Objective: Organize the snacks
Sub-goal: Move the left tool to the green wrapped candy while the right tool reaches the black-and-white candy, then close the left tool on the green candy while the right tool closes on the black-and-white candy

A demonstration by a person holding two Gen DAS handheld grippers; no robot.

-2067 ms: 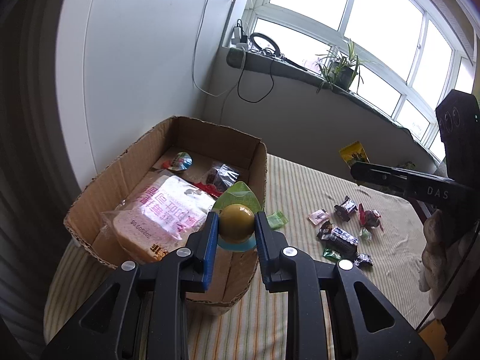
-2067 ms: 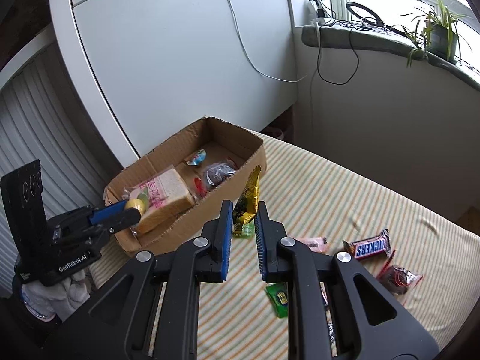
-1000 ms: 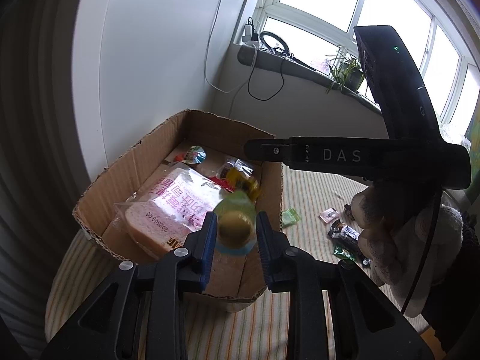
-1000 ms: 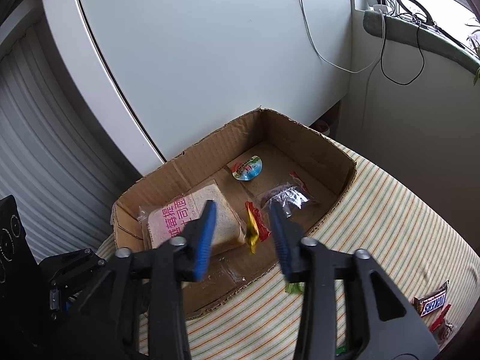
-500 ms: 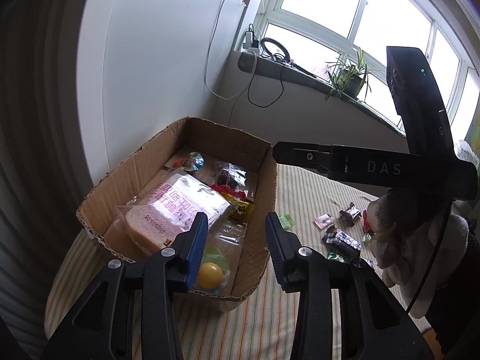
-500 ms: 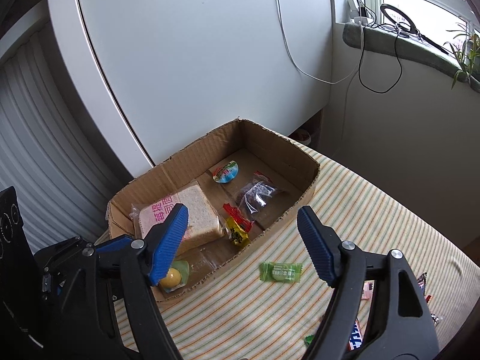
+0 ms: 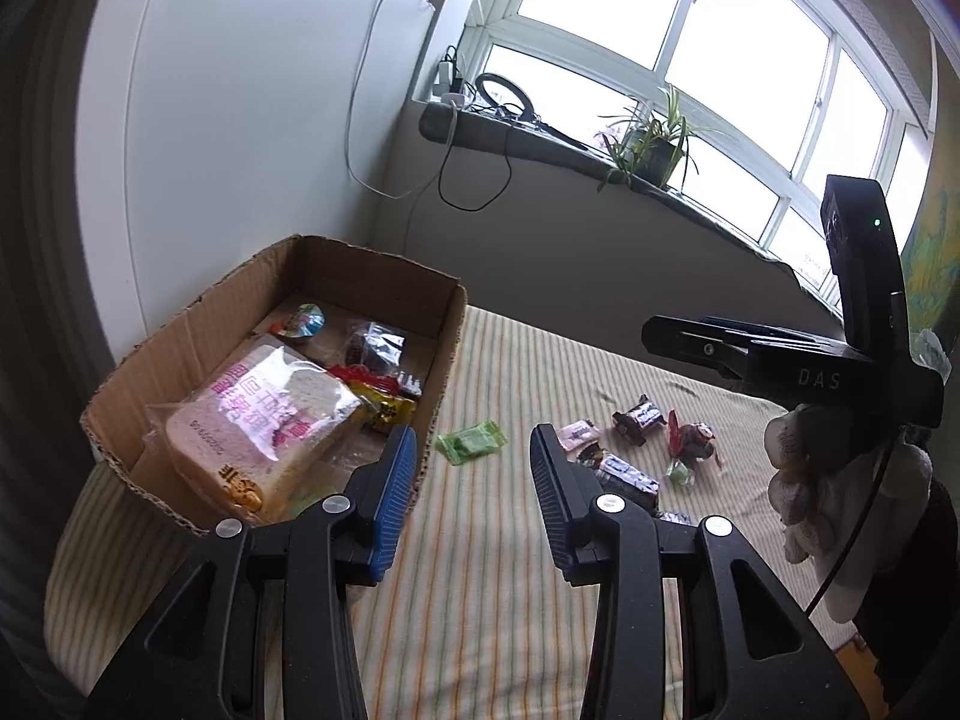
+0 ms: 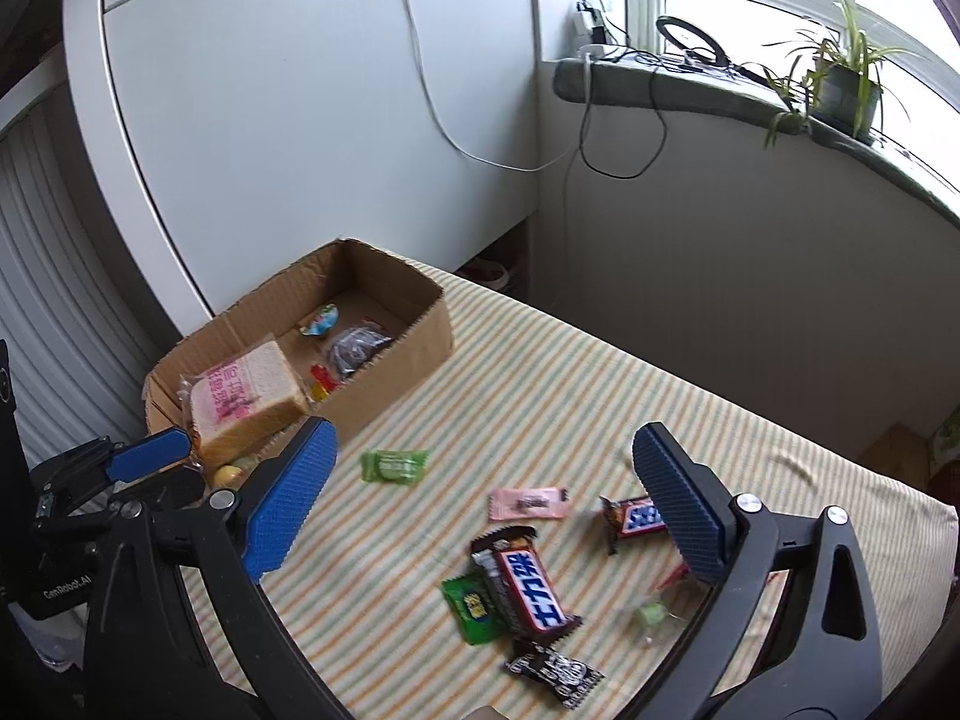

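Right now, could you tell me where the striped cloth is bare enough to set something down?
The striped cloth is bare between the cardboard box and the wall, and around the lone green candy. It is crowded nearer, where the Snickers bars and small wrappers cluster. The box floor is free only at its far end, beyond the bread.

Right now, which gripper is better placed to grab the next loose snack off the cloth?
Right. The right gripper hangs wide open over the loose candy, the pink wrapper between its fingers. The left gripper sits empty by the cardboard box.
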